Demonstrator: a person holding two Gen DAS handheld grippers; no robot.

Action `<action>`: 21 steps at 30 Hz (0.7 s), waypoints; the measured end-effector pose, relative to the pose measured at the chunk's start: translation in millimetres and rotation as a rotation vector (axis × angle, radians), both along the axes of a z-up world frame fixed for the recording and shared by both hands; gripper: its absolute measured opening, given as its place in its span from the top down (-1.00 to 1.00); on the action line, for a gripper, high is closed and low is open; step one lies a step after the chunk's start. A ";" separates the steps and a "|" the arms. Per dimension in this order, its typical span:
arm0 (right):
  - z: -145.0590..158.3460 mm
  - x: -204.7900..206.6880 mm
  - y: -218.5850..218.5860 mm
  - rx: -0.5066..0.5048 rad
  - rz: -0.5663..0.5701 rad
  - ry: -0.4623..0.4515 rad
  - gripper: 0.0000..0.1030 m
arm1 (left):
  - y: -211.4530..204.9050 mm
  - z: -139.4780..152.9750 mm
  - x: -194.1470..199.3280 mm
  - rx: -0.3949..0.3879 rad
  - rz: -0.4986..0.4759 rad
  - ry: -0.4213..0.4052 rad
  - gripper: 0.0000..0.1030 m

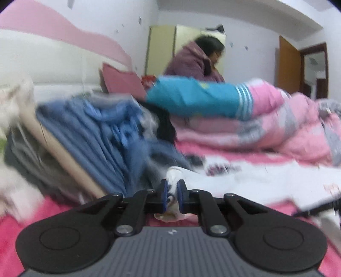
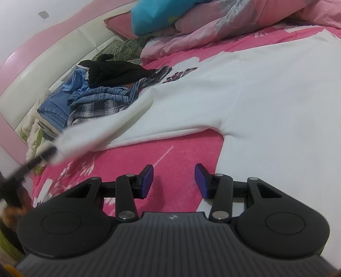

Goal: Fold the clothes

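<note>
A white long-sleeved top (image 2: 266,102) lies spread flat on the pink bedspread (image 2: 181,162), a dark print near its chest. The left gripper (image 1: 172,197) pinches the cuff of its sleeve (image 2: 102,132). The right gripper (image 2: 174,181) hangs parted over bare bedspread, empty.

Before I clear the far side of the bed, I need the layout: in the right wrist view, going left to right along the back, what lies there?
Blue denim clothes → black garment → bright blue bundle → pink quilt.
</note>
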State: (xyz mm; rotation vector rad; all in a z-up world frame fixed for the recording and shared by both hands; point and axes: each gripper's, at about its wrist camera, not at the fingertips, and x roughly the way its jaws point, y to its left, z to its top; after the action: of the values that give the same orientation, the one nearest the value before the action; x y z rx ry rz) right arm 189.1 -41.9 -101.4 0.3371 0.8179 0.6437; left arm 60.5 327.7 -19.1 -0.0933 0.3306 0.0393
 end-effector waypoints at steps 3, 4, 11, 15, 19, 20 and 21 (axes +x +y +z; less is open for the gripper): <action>-0.6 0.3 0.4 -0.001 0.002 -0.003 0.18 | 22.2 30.7 17.6 -0.045 0.042 -0.025 0.81; -0.8 0.3 0.3 0.000 0.003 -0.004 0.18 | 29.6 39.4 24.4 -0.057 0.054 -0.028 0.81; -2.3 1.6 -0.3 0.006 0.005 -0.007 0.18 | 50.4 51.6 71.2 -0.014 0.135 0.135 0.83; -3.0 1.6 -1.5 0.009 0.012 -0.007 0.18 | 48.4 33.5 73.4 0.072 0.218 0.248 0.90; -1.8 2.5 0.3 -0.003 0.022 -0.011 0.16 | 73.7 16.5 66.0 0.000 0.287 0.292 0.83; -1.4 2.8 0.8 -0.006 0.024 -0.012 0.16 | 79.6 13.7 62.8 -0.020 0.302 0.294 0.79; -1.1 2.9 1.3 -0.009 0.025 -0.012 0.16 | 82.4 12.9 58.2 -0.032 0.312 0.288 0.77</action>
State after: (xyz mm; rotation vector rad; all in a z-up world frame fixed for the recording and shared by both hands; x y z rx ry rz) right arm 192.0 -40.6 -102.5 0.3150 0.8142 0.6648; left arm 118.7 410.1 -6.1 -0.1707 0.6028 0.3590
